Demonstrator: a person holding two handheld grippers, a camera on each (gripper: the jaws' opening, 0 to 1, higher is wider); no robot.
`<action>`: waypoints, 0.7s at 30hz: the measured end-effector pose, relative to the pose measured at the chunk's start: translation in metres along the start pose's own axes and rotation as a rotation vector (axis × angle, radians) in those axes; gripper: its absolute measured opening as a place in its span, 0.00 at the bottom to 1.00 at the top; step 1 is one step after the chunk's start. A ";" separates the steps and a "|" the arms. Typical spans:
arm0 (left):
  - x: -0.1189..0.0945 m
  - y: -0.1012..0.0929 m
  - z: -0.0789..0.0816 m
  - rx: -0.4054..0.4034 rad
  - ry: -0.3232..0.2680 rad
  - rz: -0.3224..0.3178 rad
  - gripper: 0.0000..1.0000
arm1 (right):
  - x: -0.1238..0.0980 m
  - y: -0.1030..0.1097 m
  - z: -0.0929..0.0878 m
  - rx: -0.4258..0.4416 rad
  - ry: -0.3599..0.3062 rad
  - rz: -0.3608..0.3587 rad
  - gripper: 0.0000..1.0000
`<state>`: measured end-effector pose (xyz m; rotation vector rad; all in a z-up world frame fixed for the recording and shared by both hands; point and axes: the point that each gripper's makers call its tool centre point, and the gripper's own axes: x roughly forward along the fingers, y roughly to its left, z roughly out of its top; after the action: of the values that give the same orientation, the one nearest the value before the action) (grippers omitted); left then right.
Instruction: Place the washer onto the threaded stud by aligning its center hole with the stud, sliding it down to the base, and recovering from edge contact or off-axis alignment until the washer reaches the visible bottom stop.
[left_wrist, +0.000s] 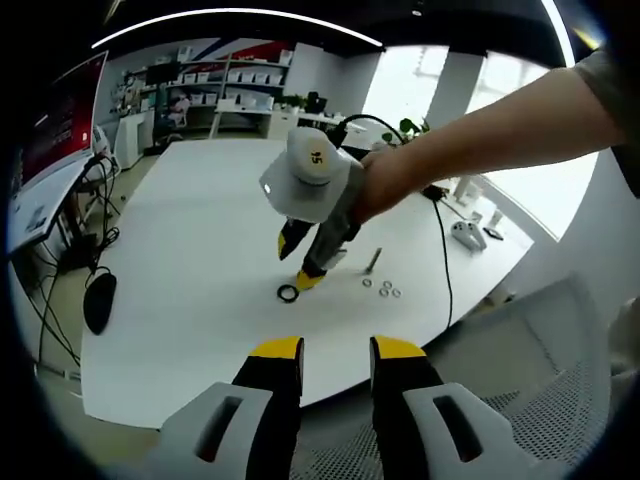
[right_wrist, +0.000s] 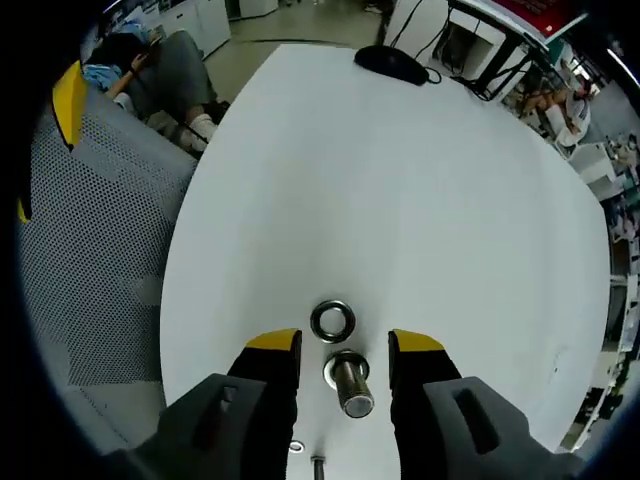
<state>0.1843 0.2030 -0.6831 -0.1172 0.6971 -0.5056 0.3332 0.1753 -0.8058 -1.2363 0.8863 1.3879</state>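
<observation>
Daylight from the tall bright windows washed them out; the glossy white oval table stayed evenly lit with faint shadows, fisheye edges bent, focus sharp

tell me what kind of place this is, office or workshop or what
Most likely an open office or lab. A large white table fills the middle, shelving with boxes lines the far wall, a big screen stands at one side, and a mesh office chair sits at the table's edge.
</observation>
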 end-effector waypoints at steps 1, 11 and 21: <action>0.000 0.000 0.000 -0.001 -0.001 0.000 0.24 | 0.001 0.000 0.000 0.000 0.000 0.001 0.36; 0.000 0.001 0.002 -0.007 -0.011 0.004 0.24 | 0.014 -0.002 0.003 -0.002 0.002 0.031 0.36; 0.000 0.002 0.003 -0.010 -0.013 0.009 0.24 | 0.027 0.000 -0.003 -0.023 0.031 0.053 0.35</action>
<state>0.1867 0.2047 -0.6815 -0.1266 0.6876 -0.4922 0.3356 0.1784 -0.8331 -1.2624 0.9327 1.4274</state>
